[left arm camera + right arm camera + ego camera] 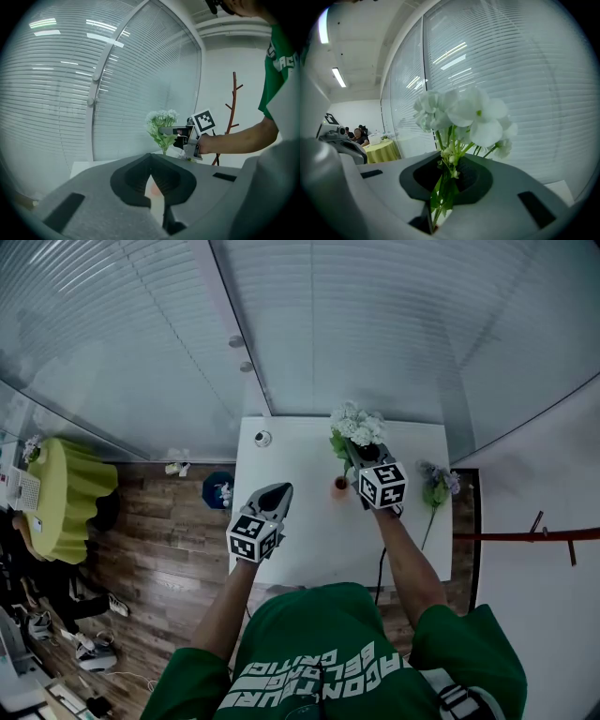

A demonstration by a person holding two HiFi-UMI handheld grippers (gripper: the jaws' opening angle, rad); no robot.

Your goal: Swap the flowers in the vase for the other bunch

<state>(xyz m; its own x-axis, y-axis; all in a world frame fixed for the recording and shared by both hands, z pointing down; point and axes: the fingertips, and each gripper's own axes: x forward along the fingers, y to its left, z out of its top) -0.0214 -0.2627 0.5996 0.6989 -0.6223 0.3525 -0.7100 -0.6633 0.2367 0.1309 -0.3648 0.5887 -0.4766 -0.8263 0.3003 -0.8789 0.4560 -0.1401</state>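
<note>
Right tongs (pixel 359 454): clamped on the stems of the white bunch (pixel 357 425), blooms up, stems hanging down.
Vase (pixel 340 484): upright on the counter (pixel 309 540), just left of the right tongs.
Left tongs (pixel 277 491): closed, empty, farther from the vase.
Purple bunch (pixel 438 482): lying at the counter's right edge, stem toward us.
Next: we judge the white stems need lining up over the vase mouth.

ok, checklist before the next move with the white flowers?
1. Right claw grip on the white flowers: ok, stems clamped.
2. Vase mouth free: ok, no stems show in it.
3. Vase upright on the table: ok, seen from above.
4. Left claw free: ok, shut, nothing between its jaws.
5. Purple bunch clear of the vase: ok, lies apart on the table.
6. Stem ends over the vase mouth: cannot tell, the right claw hides them.
</note>
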